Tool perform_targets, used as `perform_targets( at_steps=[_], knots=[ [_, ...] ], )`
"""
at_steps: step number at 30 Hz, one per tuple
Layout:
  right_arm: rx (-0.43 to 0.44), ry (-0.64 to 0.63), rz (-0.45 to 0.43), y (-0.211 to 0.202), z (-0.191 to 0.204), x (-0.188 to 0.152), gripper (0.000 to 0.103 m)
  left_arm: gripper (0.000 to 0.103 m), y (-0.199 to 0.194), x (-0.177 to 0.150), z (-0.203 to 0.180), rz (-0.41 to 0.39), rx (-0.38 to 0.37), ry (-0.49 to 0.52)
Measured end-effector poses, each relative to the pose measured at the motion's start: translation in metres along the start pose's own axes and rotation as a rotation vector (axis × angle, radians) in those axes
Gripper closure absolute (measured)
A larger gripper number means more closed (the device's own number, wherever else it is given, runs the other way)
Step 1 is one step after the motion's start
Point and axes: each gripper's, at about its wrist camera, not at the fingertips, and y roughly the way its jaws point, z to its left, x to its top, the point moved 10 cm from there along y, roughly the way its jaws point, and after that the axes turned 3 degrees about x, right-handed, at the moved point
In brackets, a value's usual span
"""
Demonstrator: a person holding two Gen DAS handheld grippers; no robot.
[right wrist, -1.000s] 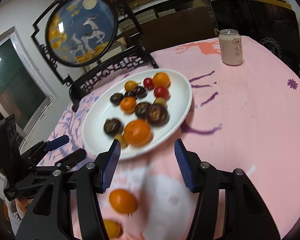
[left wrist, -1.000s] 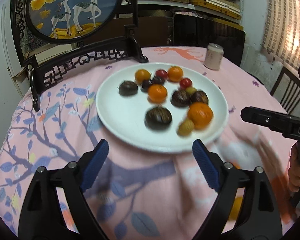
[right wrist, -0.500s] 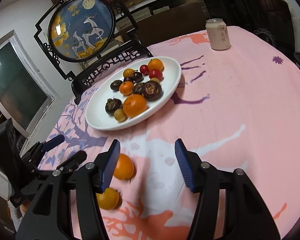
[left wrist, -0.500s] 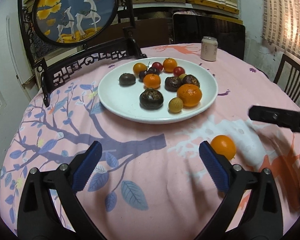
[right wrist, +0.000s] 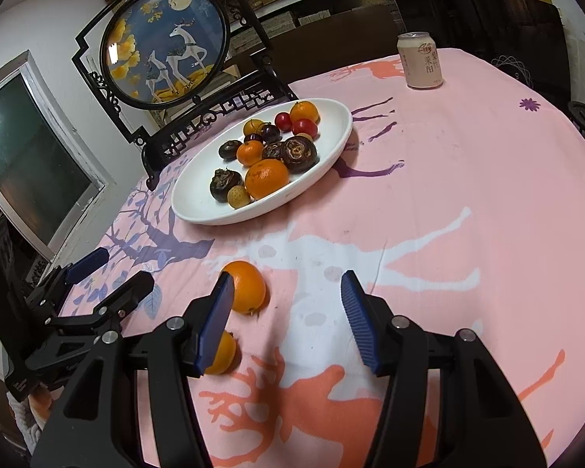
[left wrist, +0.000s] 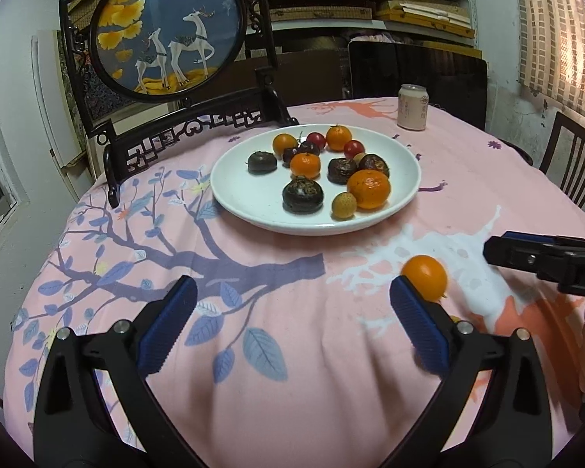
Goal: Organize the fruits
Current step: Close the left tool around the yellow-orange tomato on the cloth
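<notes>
Taking the round white ceramic plate (left wrist: pixel 253 202) of mixed fruit as the landmark: the left tongs (left wrist: pixel 288 319) hang well short of it over the pink tree-patterned cloth on the desk (left wrist: pixel 175 257), spread as wide as they go, with nothing between the blue pads. Nearer than the plate's right side, the loose round orange mandarin (left wrist: pixel 425 276) lies on the cloth just beyond the left tongs' right pad. A second, smaller orange fruit (right wrist: pixel 220 355) lies nearer still. The right tongs (right wrist: pixel 286 319) stand about half open and empty; the mandarin sits just outside their left pad. The mandarin looks light, soft-skinned and ready to roll; I would take it across its widest middle, gently.
</notes>
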Motion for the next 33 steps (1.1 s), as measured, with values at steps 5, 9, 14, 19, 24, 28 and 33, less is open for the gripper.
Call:
perform_targets(
  at_steps=[5,9,14,19,24,28,33],
  knots=[
    [0.003,0.011,-0.011,-0.005,-0.001,-0.002,0.030,0.002,-0.009,-0.005,-0.005,-0.010,0.001,0.009],
    [0.020,0.015,-0.022,-0.011,0.001,-0.003,0.030,0.002,-0.012,-0.008,-0.004,-0.007,0.003,0.003],
    [0.045,0.011,-0.028,-0.017,0.007,-0.008,0.030,0.002,-0.014,-0.017,-0.009,0.026,-0.048,-0.011],
    [0.006,0.002,-0.110,-0.037,0.007,-0.003,0.001,0.002,-0.025,-0.025,-0.036,0.017,-0.111,0.067],
    [0.026,0.084,-0.220,-0.060,-0.008,0.007,0.001,0.002,-0.034,-0.034,-0.067,-0.005,-0.143,0.195],
    [0.052,0.173,-0.250,-0.067,-0.020,0.011,0.001,0.002,-0.031,-0.041,-0.082,0.016,-0.131,0.276],
    [0.136,0.166,-0.214,-0.066,-0.013,0.010,0.001,0.002,-0.018,-0.046,-0.089,0.101,-0.172,0.259]
  ],
)
